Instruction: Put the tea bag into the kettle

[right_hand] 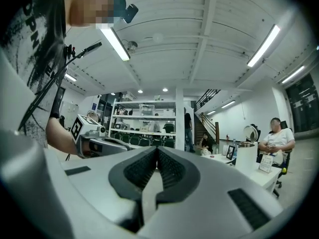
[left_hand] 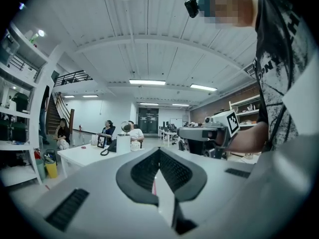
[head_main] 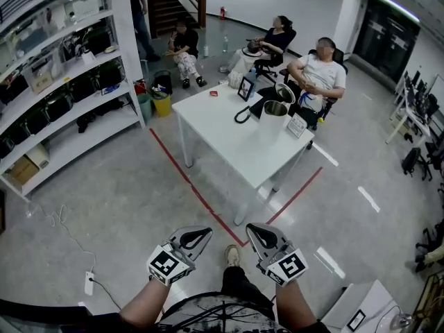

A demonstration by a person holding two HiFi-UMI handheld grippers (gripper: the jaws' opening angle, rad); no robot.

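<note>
A steel kettle (head_main: pixel 275 112) stands with its lid (head_main: pixel 285 91) up on the far side of a white table (head_main: pixel 232 148), beside a black cord (head_main: pixel 242 115). A small red packet (head_main: pixel 214 93), perhaps the tea bag, lies near the table's far left corner. Both grippers hang low by my legs, well short of the table. My left gripper (head_main: pixel 196 238) is shut and holds nothing, and so is my right gripper (head_main: pixel 260 236). The left gripper view shows the shut left gripper (left_hand: pixel 159 151) and the kettle (left_hand: pixel 123 144) far off. The right gripper view shows the shut right gripper (right_hand: pixel 157 149) and the kettle (right_hand: pixel 245 154) at the right.
A framed picture (head_main: pixel 245 87) and a card sign (head_main: pixel 297 125) also stand on the table. Two people sit behind it (head_main: pixel 319 75). Shelving (head_main: pixel 62 82) fills the left wall. A red tape line (head_main: pixel 201 193) runs across the floor, and a power strip (head_main: pixel 89 282) lies at the lower left.
</note>
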